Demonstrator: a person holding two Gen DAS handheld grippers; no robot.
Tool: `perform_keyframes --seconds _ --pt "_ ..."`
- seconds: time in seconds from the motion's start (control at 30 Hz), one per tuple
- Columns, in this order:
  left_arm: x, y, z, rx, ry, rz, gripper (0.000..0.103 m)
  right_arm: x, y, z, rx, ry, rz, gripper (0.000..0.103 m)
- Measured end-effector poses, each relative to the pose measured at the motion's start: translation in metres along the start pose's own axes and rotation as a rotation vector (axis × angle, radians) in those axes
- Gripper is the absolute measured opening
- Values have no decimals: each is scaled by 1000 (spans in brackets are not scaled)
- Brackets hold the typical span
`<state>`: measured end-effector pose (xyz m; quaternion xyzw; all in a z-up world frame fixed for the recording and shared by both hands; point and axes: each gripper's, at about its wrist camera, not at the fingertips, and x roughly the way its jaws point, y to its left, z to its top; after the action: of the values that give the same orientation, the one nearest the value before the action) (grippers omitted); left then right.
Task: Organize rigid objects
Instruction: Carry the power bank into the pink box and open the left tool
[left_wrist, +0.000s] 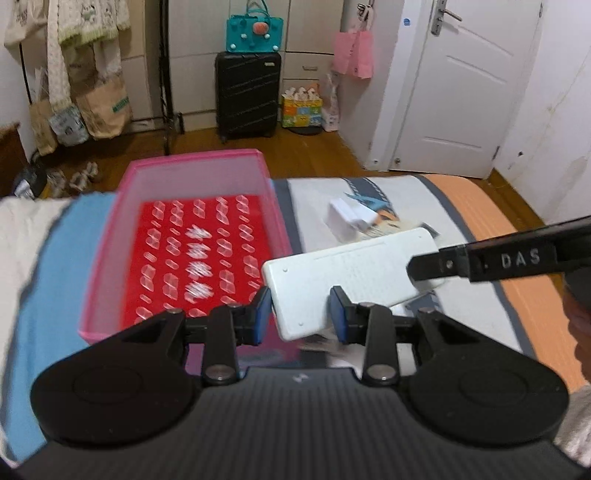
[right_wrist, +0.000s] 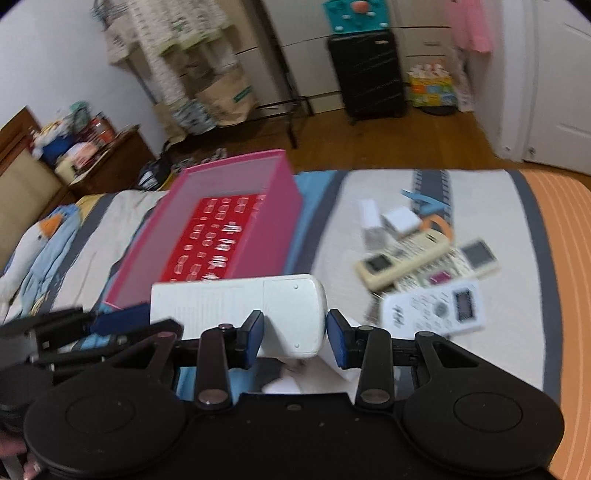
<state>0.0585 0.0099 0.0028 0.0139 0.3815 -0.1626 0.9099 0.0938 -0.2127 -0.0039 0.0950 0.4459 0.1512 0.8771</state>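
I read one legible marking: the white capitals "DAS" on the black finger of the right gripper (left_wrist: 428, 267) where it enters the left wrist view from the right.

I see fine lines of print on the back of the white remote (left_wrist: 354, 273); they are too blurred to read in either view.

I see green lettering on a brown paper bag (left_wrist: 110, 107) hanging at the rack; I cannot make it out.

I see button labels and display panels on the remotes (right_wrist: 432, 310) lying on the bed in the right wrist view; motion blur leaves none of them readable.
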Motion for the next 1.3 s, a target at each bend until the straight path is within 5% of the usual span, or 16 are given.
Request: perform_keyframes --seconds 0.3,0.83,0.93,1.03,1.1,1.3 --pt "-1 56 40 87 -35 107 33 39 42 33 -38 -5 70 36" --pt "83 113 91 159 -18 136 34 124 55 84 -13 -9 17 36" --pt "106 120 102 182 2 134 40 141 49 90 30 1 39 38" --pt "131 112 105 287 12 253 44 142 36 90 100 -23 94 43" --pt "134 101 101 361 1 298 59 132 27 88 120 -21 107 48" --pt "97 71 85 362 -6 133 71 88 -5 67 221 16 153 51"
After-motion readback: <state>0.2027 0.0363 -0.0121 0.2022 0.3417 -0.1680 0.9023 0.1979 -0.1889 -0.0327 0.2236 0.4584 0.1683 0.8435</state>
